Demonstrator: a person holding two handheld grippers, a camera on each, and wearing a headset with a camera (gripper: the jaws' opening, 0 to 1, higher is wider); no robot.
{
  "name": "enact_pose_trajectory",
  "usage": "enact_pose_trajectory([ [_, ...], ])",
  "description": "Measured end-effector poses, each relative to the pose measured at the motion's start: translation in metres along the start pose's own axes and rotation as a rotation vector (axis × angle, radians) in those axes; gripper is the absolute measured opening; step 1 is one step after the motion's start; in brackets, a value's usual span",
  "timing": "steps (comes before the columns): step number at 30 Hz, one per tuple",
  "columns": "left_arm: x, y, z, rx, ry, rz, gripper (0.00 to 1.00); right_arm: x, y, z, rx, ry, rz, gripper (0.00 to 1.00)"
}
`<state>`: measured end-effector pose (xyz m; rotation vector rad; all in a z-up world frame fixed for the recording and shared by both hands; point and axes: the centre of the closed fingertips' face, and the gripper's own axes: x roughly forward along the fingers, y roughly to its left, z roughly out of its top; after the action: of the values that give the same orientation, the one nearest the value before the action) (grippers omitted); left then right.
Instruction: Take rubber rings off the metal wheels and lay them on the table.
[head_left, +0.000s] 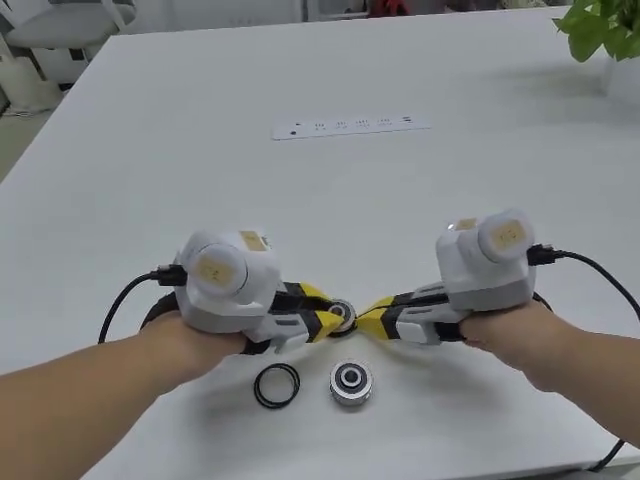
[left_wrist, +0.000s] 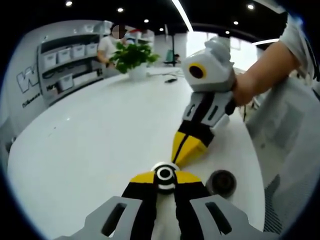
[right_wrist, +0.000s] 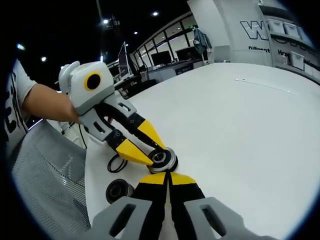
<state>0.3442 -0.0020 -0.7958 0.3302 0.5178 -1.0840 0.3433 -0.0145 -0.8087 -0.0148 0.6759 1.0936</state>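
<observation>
Your left gripper (head_left: 322, 322) is clamped on a small silver metal wheel (head_left: 341, 314) at the white table's (head_left: 200, 150) near side. Right gripper (head_left: 368, 320): jaws pressed together, tips against that wheel; any rubber pinched is hidden. Loose black rubber rings (head_left: 276, 385) lie just beside a second metal wheel (head_left: 351, 382). White power strip (head_left: 350, 126) well beyond; green plant (head_left: 600, 25) cut off at the corner.

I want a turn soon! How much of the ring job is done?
Done: black rings already lie on the table, beside a loose wheel. In hand: the left gripper clamps a second wheel while the right gripper, jaws shut, meets its rim. Left: that wheel's rings, which look still on.
</observation>
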Motion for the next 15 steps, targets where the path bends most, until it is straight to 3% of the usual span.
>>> enact_pose_trajectory([
  [7, -0.0004, -0.0003, -0.0007, -0.002, 0.006, 0.005, 0.13, -0.0025, -0.0024, 0.0030, 0.058, -0.029, -0.011, 0.00],
  [9, -0.0004, -0.0010, -0.0007, -0.002, 0.007, 0.005, 0.12, -0.0033, -0.0024, 0.0095, 0.107, -0.064, -0.003, 0.00],
  [15, -0.0004, -0.0024, -0.0007, -0.005, 0.011, 0.016, 0.12, -0.0038, -0.0033, 0.0088, 0.125, -0.073, -0.009, 0.00],
])
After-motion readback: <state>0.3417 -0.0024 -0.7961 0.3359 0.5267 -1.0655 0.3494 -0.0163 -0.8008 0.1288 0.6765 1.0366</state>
